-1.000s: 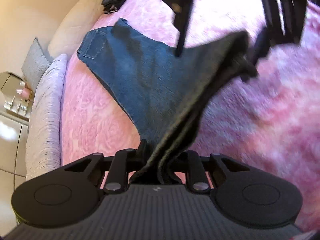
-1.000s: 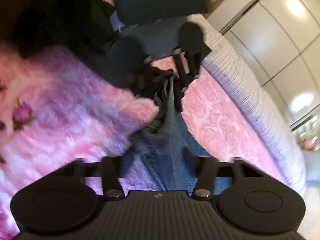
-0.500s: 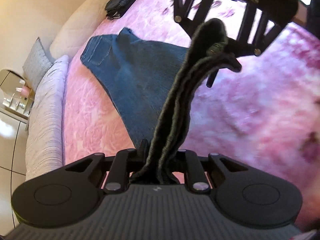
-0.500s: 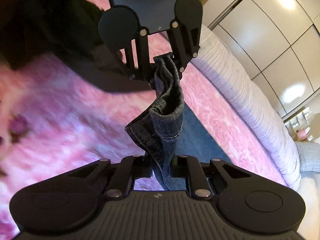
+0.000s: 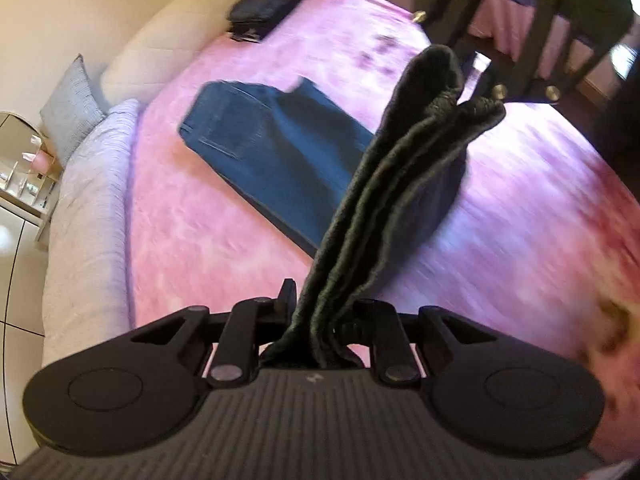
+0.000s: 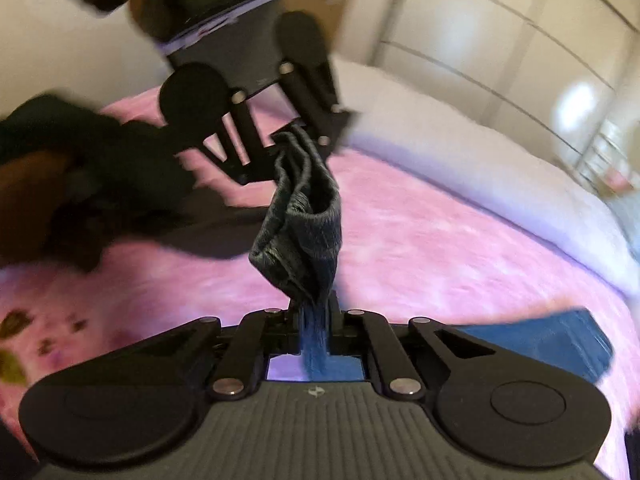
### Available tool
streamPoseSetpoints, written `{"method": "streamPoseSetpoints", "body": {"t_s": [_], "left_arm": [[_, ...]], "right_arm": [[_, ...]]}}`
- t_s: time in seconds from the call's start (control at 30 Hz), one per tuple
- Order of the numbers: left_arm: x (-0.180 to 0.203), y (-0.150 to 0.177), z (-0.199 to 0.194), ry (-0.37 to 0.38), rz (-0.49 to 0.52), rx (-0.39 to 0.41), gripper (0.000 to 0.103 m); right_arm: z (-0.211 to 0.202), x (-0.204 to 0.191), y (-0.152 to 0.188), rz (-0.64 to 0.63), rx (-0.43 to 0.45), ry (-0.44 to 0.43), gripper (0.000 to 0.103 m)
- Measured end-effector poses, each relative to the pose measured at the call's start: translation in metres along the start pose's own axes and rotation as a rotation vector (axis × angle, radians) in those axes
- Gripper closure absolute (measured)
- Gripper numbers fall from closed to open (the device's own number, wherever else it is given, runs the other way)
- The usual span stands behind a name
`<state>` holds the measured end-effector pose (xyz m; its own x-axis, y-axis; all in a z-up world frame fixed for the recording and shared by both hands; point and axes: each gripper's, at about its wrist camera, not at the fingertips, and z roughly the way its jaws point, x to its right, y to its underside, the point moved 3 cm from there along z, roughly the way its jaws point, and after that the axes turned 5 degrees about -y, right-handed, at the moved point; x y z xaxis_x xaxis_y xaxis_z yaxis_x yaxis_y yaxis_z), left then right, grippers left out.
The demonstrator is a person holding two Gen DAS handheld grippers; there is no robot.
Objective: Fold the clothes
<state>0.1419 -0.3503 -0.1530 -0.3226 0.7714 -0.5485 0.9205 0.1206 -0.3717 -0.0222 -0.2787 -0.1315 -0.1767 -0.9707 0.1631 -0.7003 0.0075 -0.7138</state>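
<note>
A pair of dark blue jeans (image 5: pixel 276 152) lies with its waist end flat on the pink bed cover (image 5: pixel 520 232). Its leg end (image 5: pixel 384 208) is lifted and bunched between the two grippers. My left gripper (image 5: pixel 320 312) is shut on that bunched hem. My right gripper (image 6: pixel 316 312) is shut on the same leg end (image 6: pixel 304 232). The two grippers face each other closely: the right one (image 5: pixel 516 40) shows in the left wrist view, the left one (image 6: pixel 280 120) in the right wrist view. The flat waist part (image 6: pixel 552 344) shows low right in the right wrist view.
A folded dark garment (image 5: pixel 268 4) lies at the far edge of the bed by the cream headboard (image 5: pixel 160 40). A grey pillow (image 5: pixel 72 116) and white bedding (image 5: pixel 88 220) lie on the left. White wardrobe doors (image 6: pixel 500 40) stand behind the bed.
Both grippers have risen with the jeans' leg end and swung it over the flat waist part. The fabric between them has gathered into a tight upright bunch.
</note>
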Motion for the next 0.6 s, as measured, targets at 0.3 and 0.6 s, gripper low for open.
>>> {"method": "streamPoseSetpoints", "body": {"t_s": [0.3, 0.6], "left_arm": [[-0.075, -0.105, 0.165, 0.089, -0.039, -0.095, 0.088], [-0.096, -0.133, 0.319, 0.249, -0.095, -0.208, 0.086]], "right_arm": [[0.02, 0.212, 0.056, 0.43, 0.012, -0.009, 0.098], [0.077, 0.344, 0.147, 0.863, -0.037, -0.124, 0.097]]}}
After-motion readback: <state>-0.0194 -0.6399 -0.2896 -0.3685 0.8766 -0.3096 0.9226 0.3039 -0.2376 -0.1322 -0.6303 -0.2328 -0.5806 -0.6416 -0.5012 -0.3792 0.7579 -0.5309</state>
